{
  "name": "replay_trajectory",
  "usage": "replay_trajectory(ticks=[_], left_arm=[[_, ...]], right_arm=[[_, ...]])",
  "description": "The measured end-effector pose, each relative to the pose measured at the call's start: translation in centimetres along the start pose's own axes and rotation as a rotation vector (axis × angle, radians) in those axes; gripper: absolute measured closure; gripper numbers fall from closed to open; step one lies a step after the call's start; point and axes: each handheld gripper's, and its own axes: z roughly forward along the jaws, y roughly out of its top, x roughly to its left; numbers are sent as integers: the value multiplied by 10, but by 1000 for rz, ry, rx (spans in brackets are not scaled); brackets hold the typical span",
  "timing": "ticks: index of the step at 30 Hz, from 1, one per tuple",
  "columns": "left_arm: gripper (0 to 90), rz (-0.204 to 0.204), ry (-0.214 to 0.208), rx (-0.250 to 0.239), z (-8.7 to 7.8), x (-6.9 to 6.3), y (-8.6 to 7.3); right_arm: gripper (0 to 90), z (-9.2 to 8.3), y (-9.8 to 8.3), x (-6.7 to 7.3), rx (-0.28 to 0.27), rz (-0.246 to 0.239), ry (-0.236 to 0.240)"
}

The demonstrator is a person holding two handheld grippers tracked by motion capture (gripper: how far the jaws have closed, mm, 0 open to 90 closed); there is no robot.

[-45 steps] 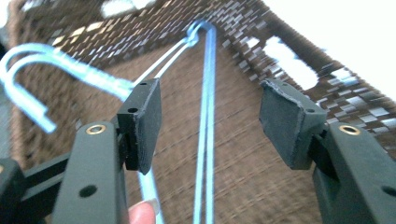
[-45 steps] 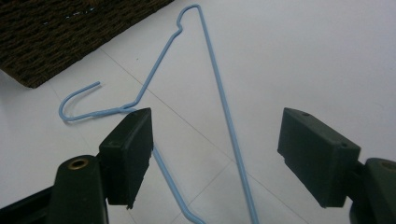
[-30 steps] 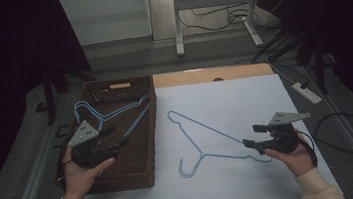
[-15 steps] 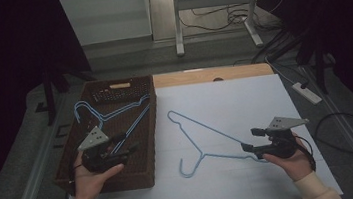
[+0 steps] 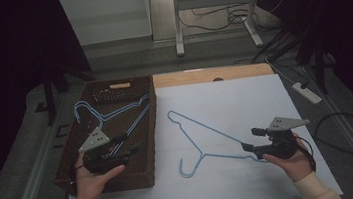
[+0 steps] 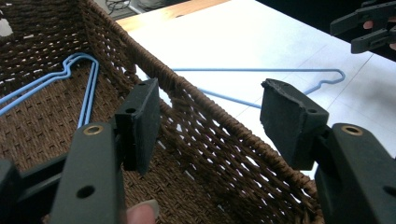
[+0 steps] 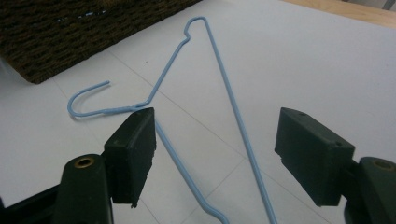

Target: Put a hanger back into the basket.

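- At the lower left of the high view, the left gripper (image 5: 129, 151) is held over the brown wicker basket (image 5: 149, 175), its jaws spread wide with nothing between them.
- In the left gripper view, the two black pads (image 6: 140, 123) straddle the basket's woven wall, one over the inside, one over the outside, touching neither side.
- Inside the basket, blue wire hangers (image 5: 116, 114) lie on the woven floor, just beyond that gripper.
- At the lower right of the high view, the right gripper (image 5: 249, 146) sits low over the white table top (image 5: 244, 96), jaws apart and gripping nothing.
- In the right gripper view, one blue wire hanger (image 7: 219, 84) lies flat on the table, its two long wires running between the open pads, its hook curling toward the left of the frame.
- In the high view, this hanger (image 5: 204, 139) sits in the middle of the frame, just right of the basket.
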Motion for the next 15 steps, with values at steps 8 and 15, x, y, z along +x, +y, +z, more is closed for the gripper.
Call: replay_trajectory(ticks=[8,15], left_arm=[[395,6,-3,10,2,-2,-1],[395,7,-7,17,3,-3,-1]], right_arm=[[289,8,0,6,65,-39,12],[276,14,2,13,108,-76,9]])
